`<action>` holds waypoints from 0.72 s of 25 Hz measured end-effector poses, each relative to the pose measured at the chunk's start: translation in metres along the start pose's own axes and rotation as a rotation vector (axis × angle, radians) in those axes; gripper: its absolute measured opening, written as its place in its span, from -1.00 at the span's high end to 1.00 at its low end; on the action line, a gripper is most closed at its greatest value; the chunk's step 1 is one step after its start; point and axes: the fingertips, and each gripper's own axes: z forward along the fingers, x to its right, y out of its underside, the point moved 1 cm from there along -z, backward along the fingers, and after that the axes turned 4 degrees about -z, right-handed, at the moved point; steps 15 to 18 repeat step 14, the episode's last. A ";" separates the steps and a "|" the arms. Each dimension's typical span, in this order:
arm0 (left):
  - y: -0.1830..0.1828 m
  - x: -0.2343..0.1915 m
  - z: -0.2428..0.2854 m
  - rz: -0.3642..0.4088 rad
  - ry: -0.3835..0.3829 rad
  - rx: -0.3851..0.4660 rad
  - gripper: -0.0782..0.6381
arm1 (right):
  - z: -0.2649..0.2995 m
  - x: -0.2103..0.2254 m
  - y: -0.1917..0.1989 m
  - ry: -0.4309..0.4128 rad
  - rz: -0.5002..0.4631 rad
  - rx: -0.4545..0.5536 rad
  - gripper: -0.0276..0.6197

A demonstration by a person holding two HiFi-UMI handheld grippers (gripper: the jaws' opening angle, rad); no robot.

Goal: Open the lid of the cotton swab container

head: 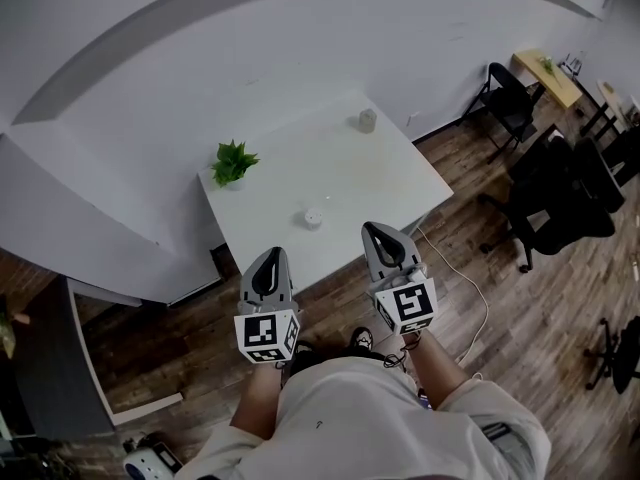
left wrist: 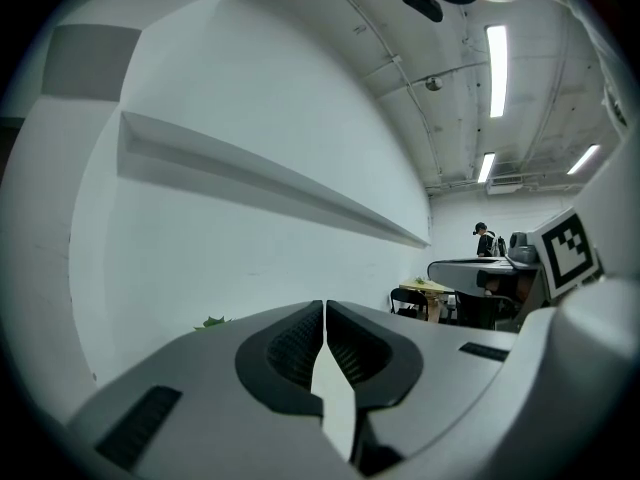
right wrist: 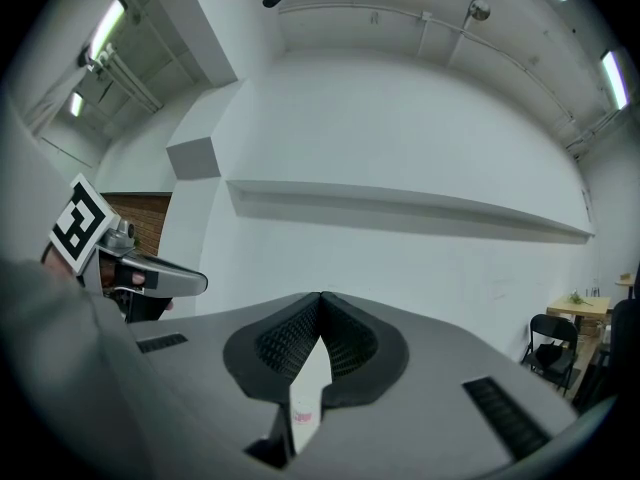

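The container [head: 313, 217] is the small round white thing on the white surface [head: 350, 173], toward the edge nearest you, with its lid on; from this high up you can't make out more of it. Neither gripper touches it. Your left gripper [head: 267, 266] hangs nearer to you than the container and a little to its left, over the wooden floor [head: 190, 338] just off the surface's edge. Its jaws are pressed together with nothing between them, as the left gripper view [left wrist: 324, 313] shows plainly. Your right gripper [head: 385, 243] is to the container's right and nearer to you, about at the surface's edge. Its jaws are likewise closed tip to tip and empty in the right gripper view [right wrist: 320, 303]. Beyond the container and to its left a small green plant [head: 234, 161] stands at the far left corner. Beyond it to the right, near the far corner, stands a small grey cup-like thing [head: 367, 120]. A white cable [head: 478, 293] trails across the floor well to the container's right, and dark chairs [head: 556, 203] stand farther out that way.
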 end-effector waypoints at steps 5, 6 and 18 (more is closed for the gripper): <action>0.004 -0.001 0.003 -0.005 0.006 -0.005 0.71 | 0.000 0.000 0.002 -0.002 0.002 -0.004 0.92; 0.006 -0.001 0.003 -0.005 0.007 -0.008 0.71 | -0.001 0.001 0.003 0.001 0.003 -0.006 0.92; 0.008 -0.013 0.010 0.005 0.008 -0.005 0.71 | 0.005 0.003 0.005 0.027 -0.017 -0.017 0.92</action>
